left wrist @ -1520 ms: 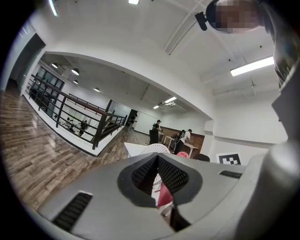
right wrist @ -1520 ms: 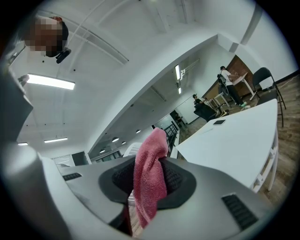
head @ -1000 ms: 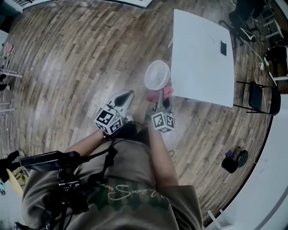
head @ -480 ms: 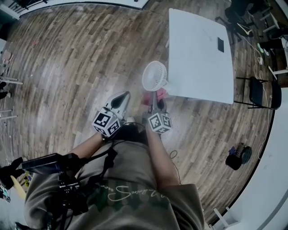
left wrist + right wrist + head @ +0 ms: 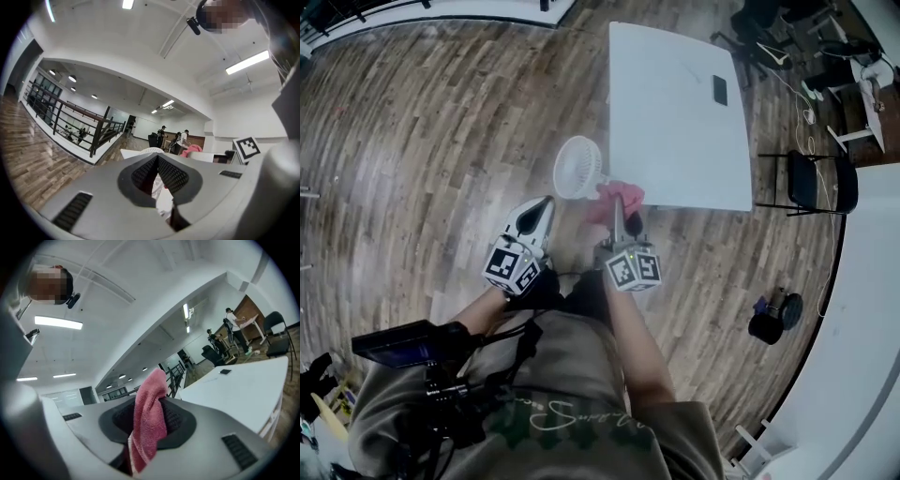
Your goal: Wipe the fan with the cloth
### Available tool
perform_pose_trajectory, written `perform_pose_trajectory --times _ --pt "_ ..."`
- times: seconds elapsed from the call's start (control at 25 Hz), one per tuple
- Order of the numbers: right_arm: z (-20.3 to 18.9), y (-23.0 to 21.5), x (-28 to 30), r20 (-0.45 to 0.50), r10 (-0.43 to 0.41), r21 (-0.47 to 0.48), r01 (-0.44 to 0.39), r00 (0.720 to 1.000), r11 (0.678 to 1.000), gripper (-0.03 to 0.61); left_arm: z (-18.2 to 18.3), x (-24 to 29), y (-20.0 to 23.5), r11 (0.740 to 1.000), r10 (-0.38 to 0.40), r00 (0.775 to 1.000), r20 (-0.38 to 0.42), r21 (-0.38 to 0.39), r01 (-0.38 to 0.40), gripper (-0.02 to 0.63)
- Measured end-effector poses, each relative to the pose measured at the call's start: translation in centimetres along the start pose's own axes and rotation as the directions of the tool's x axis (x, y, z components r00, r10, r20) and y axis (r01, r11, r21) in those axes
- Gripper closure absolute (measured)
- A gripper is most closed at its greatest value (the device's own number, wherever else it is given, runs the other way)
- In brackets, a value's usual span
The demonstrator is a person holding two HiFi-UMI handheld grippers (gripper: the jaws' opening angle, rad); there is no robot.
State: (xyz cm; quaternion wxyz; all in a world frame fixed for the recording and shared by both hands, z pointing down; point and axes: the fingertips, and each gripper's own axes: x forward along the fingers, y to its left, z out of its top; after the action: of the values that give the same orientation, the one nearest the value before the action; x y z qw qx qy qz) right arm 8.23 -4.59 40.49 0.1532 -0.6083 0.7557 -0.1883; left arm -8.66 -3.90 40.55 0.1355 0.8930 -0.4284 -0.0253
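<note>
"Round the fan (image 5: pixel 578 168), what else stands about?" the first asks.

"Its white head is just off the near corner of the white tabletop (image 5: pixel 675 131), over the wooden floor (image 5: pixel 441 141)," the second answers. "A dark slab (image 5: pixel 719 90) lies flat near the tabletop's far end, well apart from everything else. A black chair (image 5: pixel 814 183) stands past the tabletop's right edge. A dark round thing (image 5: pixel 773 316) sits on the floor nearer the person."

"Does anything stand in the way?"

"Only the tongs themselves. The left tongs (image 5: pixel 546 202) are pressed shut against each other, their tip just beside the fan's lower rim. Whether it touches the fan cannot be told. The right tongs (image 5: pixel 617 211) grip the pink cloth (image 5: pixel 623 194), which bunches between the fan's rim and the tabletop's corner. In the right gripper view the cloth hangs down over the pads and covers the gap between them."

"And the room?"

"It is wide and white-walled, with strip lights (image 5: pixel 58 323) on the ceiling. A black railing (image 5: pixel 70 126) runs along the floor's edge, and several people (image 5: pixel 173 137) stand far off by dark furniture."
</note>
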Motion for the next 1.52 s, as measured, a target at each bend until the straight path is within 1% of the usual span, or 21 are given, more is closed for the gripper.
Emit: perform_pose_trajectory --times 0.12,0.2,0.28,0.32,0.48,0.56,0.64,0.8,0.92,1.08,1.2,1.32,1.44,1.52 --pt "2.9 -0.3 2.4 -0.033 0.083 -0.120 -0.086 0.996 0.989 0.476 1.6 2.0 -1.3 0.997 0.044 0.998 0.051 0.061 -0.047 0.595" --pt "3.2 -0.7 3.5 -0.072 0.120 -0.191 -0.132 0.990 0.973 0.476 2.2 3.1 -2.3 0.992 0.091 0.994 0.067 0.078 -0.096 0.595" --pt "2.5 -1.4 4.6 -0.111 0.147 -0.238 -0.170 0.983 0.956 0.476 2.5 4.1 -3.2 0.986 0.139 0.987 0.075 0.086 -0.145 0.595" --pt "1.9 -1.7 5.2 -0.129 0.157 -0.239 -0.184 0.979 0.953 0.476 2.6 4.6 -3.5 0.982 0.162 0.984 0.075 0.090 -0.169 0.595" --pt "-0.6 -2.5 7.1 -0.186 0.193 -0.170 -0.225 0.963 0.959 0.476 2.3 5.9 -4.2 0.960 0.252 0.965 0.071 0.108 -0.258 0.595" --pt "-1.7 -2.4 7.9 -0.217 0.221 -0.187 -0.263 0.951 0.947 0.476 2.3 6.1 -4.4 0.948 0.294 0.952 0.082 0.105 -0.301 0.595" --pt "-2.8 -2.2 8.2 -0.250 0.230 -0.218 -0.286 0.941 0.933 0.476 2.2 5.6 -5.0 0.939 0.321 0.943 0.085 0.104 -0.329 0.595" --pt "-4.4 -2.4 8.9 -0.294 0.214 -0.238 -0.288 0.932 0.928 0.476 1.7 5.0 -6.2 0.927 0.341 0.937 0.080 0.139 -0.349 0.595" --pt "-5.7 -2.8 9.0 -0.322 0.208 -0.225 -0.289 0.924 0.931 0.476 1.4 5.3 -6.4 0.921 0.355 0.931 0.091 0.138 -0.364 0.595" --pt "-8.0 -2.6 8.9 -0.370 0.216 -0.230 -0.315 0.903 0.921 0.476 1.0 5.0 -6.4 0.910 0.387 0.917 0.097 0.118 -0.397 0.595" --pt "-8.9 -2.1 9.0 -0.378 0.223 -0.243 -0.329 0.898 0.913 0.474 0.8 4.3 -5.8 0.895 0.415 0.904 0.105 0.133 -0.426 0.595" --pt "-9.6 -1.9 9.0 -0.393 0.223 -0.247 -0.337 0.892 0.909 0.474 0.4 3.9 -5.3 0.889 0.434 0.895 0.104 0.112 -0.444 0.595" --pt "-9.7 -2.1 8.9 -0.391 0.217 -0.241 -0.327 0.894 0.914 0.474 0.1 4.0 -5.3 0.891 0.439 0.894 0.089 0.088 -0.446 0.595" --pt "-9.1 -2.0 9.0 -0.363 0.222 -0.242 -0.321 0.905 0.916 0.472 0.1 4.4 -5.5 0.896 0.433 0.900 0.053 0.076 -0.436 0.595"
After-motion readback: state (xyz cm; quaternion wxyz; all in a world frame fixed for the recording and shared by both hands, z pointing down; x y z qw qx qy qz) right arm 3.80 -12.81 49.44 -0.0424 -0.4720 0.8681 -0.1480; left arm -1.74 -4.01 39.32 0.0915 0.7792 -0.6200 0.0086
